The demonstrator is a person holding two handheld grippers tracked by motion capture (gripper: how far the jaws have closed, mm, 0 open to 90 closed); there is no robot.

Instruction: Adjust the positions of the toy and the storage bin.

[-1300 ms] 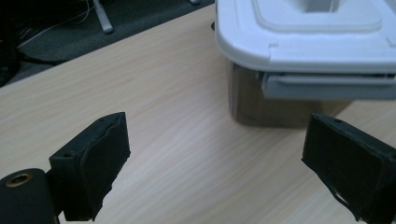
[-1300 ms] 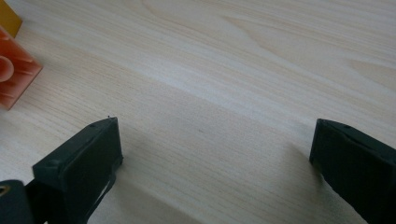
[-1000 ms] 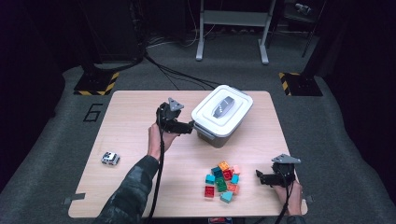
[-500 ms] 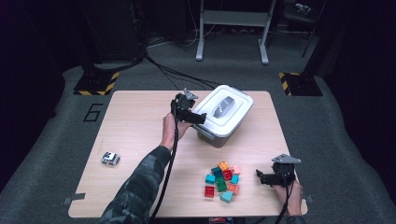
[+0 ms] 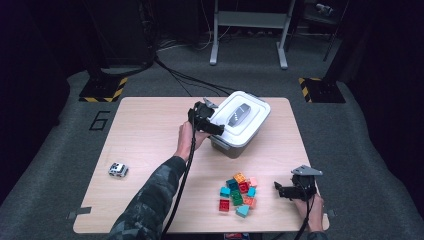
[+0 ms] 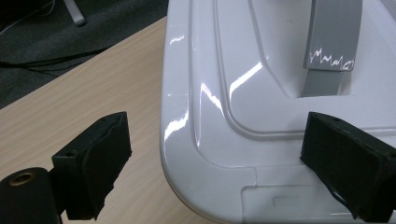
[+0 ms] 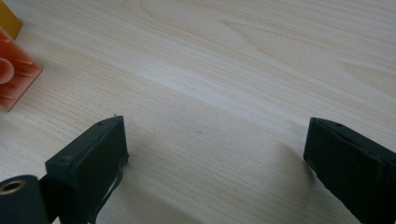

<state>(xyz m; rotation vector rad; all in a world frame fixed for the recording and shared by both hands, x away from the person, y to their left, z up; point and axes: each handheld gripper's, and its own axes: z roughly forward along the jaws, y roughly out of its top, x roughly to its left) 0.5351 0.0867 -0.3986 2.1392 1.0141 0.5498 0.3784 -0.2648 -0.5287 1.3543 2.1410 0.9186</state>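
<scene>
A white lidded box [image 5: 240, 122] with a grey handle [image 5: 239, 113] stands at the table's far middle. My left gripper [image 5: 214, 125] is open at the box's left corner. In the left gripper view the lid corner [image 6: 224, 135] lies between the wide-apart jaws of that gripper [image 6: 224, 175], and the grey handle [image 6: 331, 42] is just beyond. A pile of coloured bricks [image 5: 238, 193] lies near the front edge. My right gripper [image 5: 281, 190] rests open on the table to the right of the pile. The right gripper view has that gripper [image 7: 219, 163] over bare wood, with an orange brick [image 7: 14, 79] at the left edge.
A small white toy car [image 5: 118, 170] sits at the table's front left. The wooden table [image 5: 145, 135] stands on grey carpet. A metal stand [image 5: 247, 30] and black equipment are on the floor behind the table.
My left gripper has moved right, from the table's middle up to the box's left corner. The right gripper has stayed where it was.
</scene>
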